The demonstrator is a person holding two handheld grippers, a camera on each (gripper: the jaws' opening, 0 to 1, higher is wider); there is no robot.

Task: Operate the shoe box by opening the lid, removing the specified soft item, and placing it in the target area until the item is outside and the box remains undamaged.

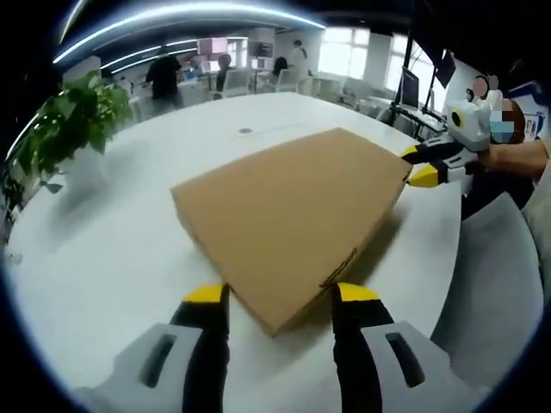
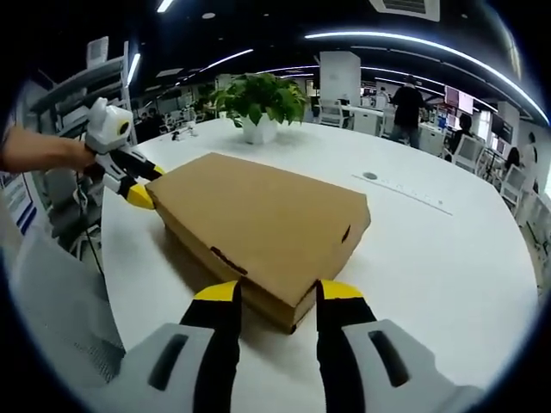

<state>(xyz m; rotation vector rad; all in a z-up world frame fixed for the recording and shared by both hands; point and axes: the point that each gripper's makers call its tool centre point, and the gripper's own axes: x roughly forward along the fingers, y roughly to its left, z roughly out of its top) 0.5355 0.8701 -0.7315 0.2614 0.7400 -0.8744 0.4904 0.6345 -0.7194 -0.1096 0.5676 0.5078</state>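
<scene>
1. Left gripper (image 1: 281, 294), left gripper view: yellow-tipped jaws spread apart, straddling near corner of shoe box (image 1: 293, 215). Corner sits between fingertips; contact with either pad not clear. Nothing clamped.
2. Right gripper (image 2: 277, 291), right gripper view: jaws likewise apart, set either side of box's near corner (image 2: 263, 224). Touching or just beside, cannot tell. Nothing gripped.
3. Seen in left gripper view at far right: right gripper (image 1: 424, 164), fingertips at far corner of box, jaws apart above and below lid edge. Seen in right gripper view at far left: left gripper (image 2: 138, 184), held by a hand (image 2: 52, 155), tips at opposite corner.
4. Shoe box: plain brown cardboard, flat, lid closed, lying on white table (image 1: 103, 258). Small slot and tab visible on front side wall in right gripper view.
5. Writing, brands, labels: none readable on box or grippers.
6. Surroundings: potted plant (image 2: 256, 101) on table beyond box; people (image 1: 164, 77) standing far back in office; grey chair back (image 1: 495, 284) beside table edge.
</scene>
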